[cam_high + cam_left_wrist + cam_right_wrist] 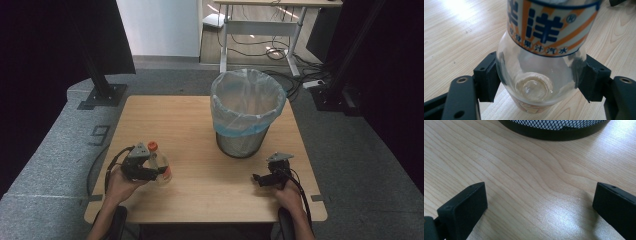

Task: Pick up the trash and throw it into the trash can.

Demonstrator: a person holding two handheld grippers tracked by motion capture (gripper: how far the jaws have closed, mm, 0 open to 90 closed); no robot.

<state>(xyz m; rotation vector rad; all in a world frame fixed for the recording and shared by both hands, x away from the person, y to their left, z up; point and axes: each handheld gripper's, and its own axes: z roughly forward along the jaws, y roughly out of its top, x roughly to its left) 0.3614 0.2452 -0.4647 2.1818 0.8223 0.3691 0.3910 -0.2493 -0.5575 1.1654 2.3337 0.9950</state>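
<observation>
In the high view, the left gripper (159,171) is gripping a bottle (160,165) at the table's (200,197) left. In its own view, pads (489,75) are pressing the glass. The right gripper (540,202) is gaping wide near the bin (554,131).

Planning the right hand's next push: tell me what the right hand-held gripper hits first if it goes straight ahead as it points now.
Probably the mesh waste bin: its black base rim lies dead ahead of the open right hand-held gripper, across bare wooden table. Depth is uncertain.
</observation>
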